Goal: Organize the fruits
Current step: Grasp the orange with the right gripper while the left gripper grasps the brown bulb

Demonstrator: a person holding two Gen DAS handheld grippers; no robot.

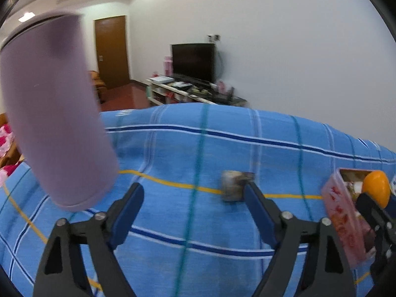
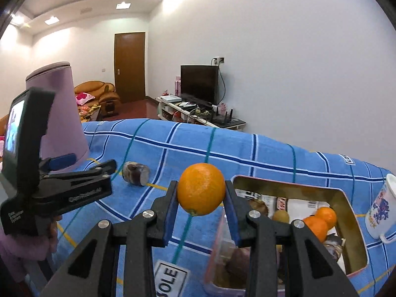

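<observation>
My right gripper is shut on an orange, held above the blue checked cloth just left of a pink tin box. Inside the box lie two small oranges, a kiwi and snack packets. In the left wrist view my left gripper stands open over the cloth with nothing between its fingers. A small brown roundish item lies just past its right fingertip. The same item shows ahead of the left gripper in the right wrist view. The held orange and box sit at the far right there.
A tall purple cylinder container stands on the cloth close to the left of my left gripper. A white printed mug sits right of the box. The blue checked cloth covers the table; a TV stand and door lie beyond.
</observation>
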